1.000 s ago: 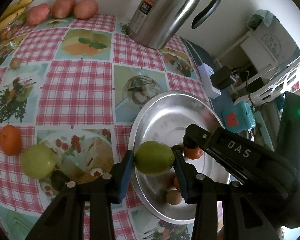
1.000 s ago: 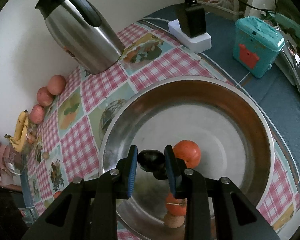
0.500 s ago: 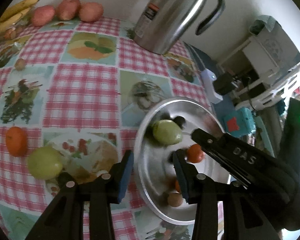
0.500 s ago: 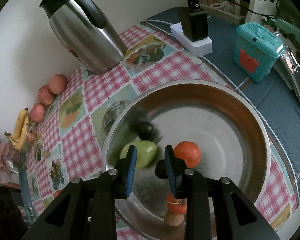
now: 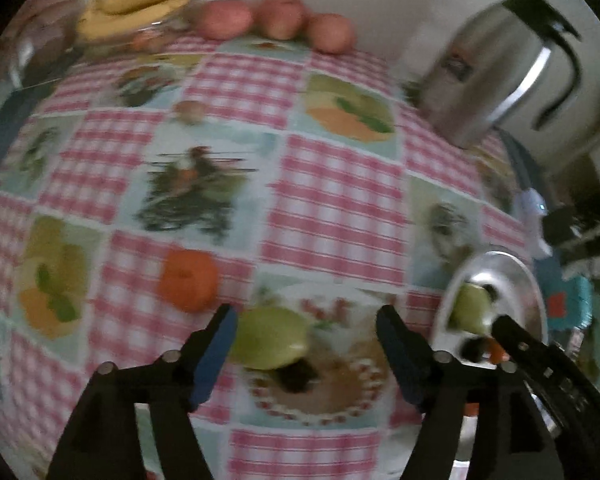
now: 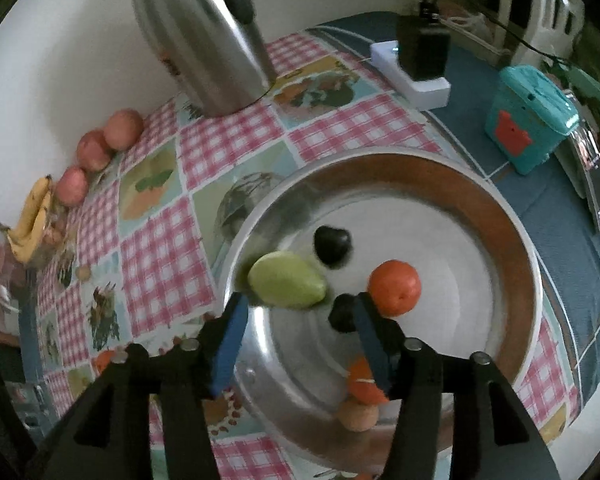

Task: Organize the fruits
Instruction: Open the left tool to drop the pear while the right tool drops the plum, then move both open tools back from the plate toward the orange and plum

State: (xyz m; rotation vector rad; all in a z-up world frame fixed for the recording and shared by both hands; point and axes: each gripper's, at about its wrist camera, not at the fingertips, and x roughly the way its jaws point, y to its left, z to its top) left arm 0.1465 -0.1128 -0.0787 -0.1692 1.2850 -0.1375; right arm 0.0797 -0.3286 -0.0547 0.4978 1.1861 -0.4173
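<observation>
Left gripper: jaws wide and just opened further; nothing clamped. A green fruit on the cloth lay between the blue pads, closer to the left pad, with a clear gap to the right one.
Right gripper: jaws partly spread, just opened further, empty, poised over the near-left rim of the steel bowl.
Bowl contents: a green fruit in the bowl lay against the left inner wall; a dark fruit just beyond it; an orange fruit near the centre; a second dark piece touched the right pad; another orange fruit and a small brown one sat at the near wall. The right half of the bowl floor was bare.
Open cloth: the checked tablecloth lay bare through its middle; an orange fruit on the cloth sat just left of the left gripper.
Far edge: bananas and three red fruits lined the wall; the steel jug stood at the back, apart from the bowl.
Right border: a white power strip and teal box rested on blue cloth beyond the bowl.
</observation>
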